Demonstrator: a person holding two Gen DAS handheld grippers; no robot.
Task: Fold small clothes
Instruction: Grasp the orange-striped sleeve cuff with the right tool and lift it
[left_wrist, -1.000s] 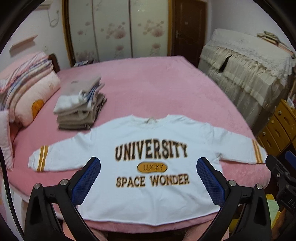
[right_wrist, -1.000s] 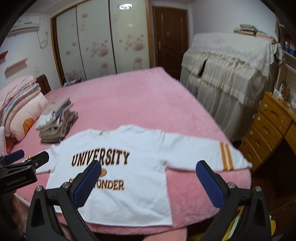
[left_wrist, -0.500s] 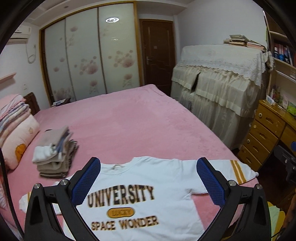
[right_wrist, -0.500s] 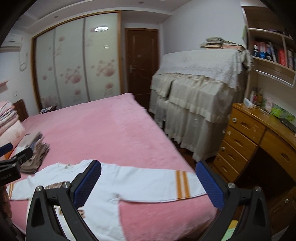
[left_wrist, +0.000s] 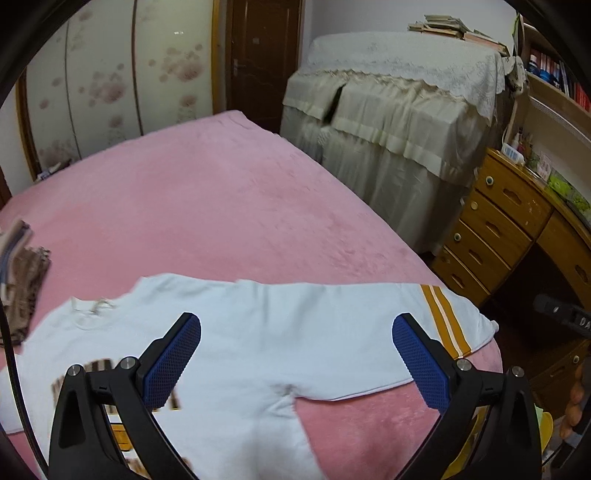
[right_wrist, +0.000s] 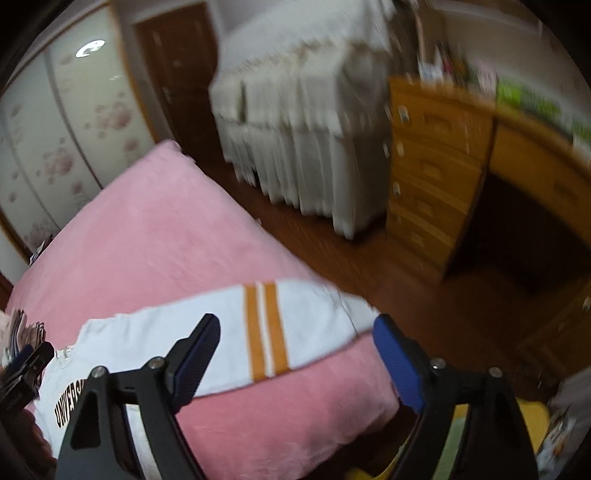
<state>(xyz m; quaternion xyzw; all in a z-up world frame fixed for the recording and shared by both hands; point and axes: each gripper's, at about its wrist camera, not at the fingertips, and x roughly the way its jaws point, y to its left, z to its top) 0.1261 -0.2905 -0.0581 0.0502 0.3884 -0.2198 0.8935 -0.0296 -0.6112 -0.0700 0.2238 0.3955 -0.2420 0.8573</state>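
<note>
A pink bed fills most of both views, and the task's garment, a white sweatshirt with dark lettering on its chest, lies spread flat and face up along the near edge of it, its right sleeve stretched out toward the bed's corner beside the wooden drawers. A stack of folded clothes sits at the far left of the bed, apart from the sweatshirt. Judging from the layout, the step in hand is the first fold, bringing that sleeve in across the body. The right gripper hangs over the sleeve near its two orange stripes, jaws spread wide and holding nothing; the left gripper hovers above the armpit and shoulder region, equally wide open and empty. To do this well, the right fingers should probably descend on the cuff end just outside the stripes, pinching both fabric layers so the sleeve lifts as one piece and does not peel apart. The left gripper looks best used to pin the shoulder seam, giving a straight hinge line for the fold. The right view is blurred, so the cuff's exact edge is hard to place; the end appears to overhang the mattress edge slightly, which may let a lower finger slip beneath.
</note>
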